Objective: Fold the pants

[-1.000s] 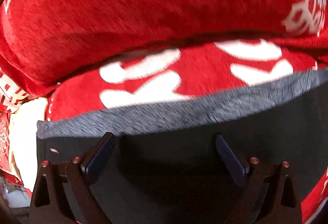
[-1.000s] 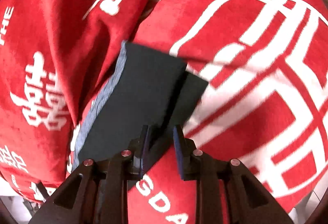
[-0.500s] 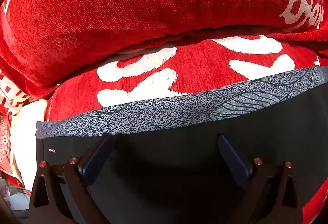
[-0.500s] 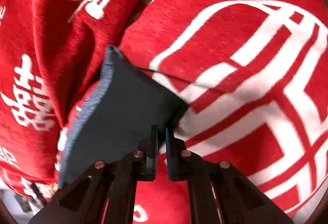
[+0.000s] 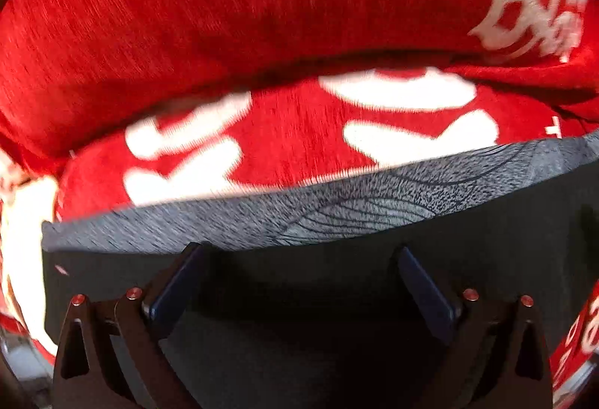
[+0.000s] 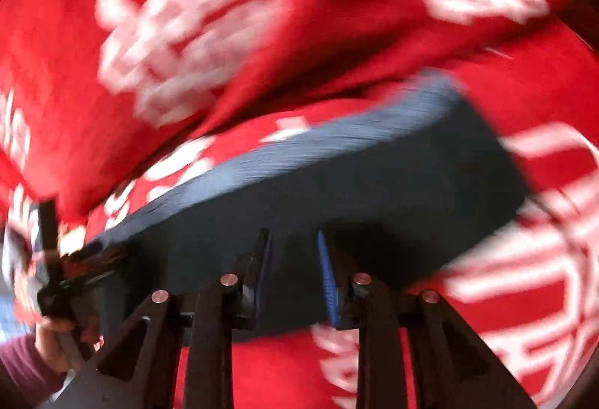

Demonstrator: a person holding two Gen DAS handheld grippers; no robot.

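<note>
The dark pants [image 5: 337, 274] with a grey speckled waistband [image 5: 337, 207] lie folded on a red cover with white characters. My left gripper [image 5: 299, 259] is open, fingers wide apart just above the dark cloth below the waistband. In the right wrist view, heavily blurred, the pants [image 6: 374, 192] lie as a flat dark block with the waistband [image 6: 299, 147] along their far edge. My right gripper [image 6: 294, 244] has its jaws apart over the cloth with nothing between them. The other hand-held gripper [image 6: 67, 270] shows at the pants' left end.
A red cushion [image 5: 262, 16] rises behind the pants across the far side. The red cover [image 6: 524, 259] extends right and toward me. A pale patch [image 5: 26, 222] shows at the left edge of the cover.
My right gripper has let go of the pants corner, opened, and swung to face the waistband side. The left gripper stays open over the pants, shifted slightly.
</note>
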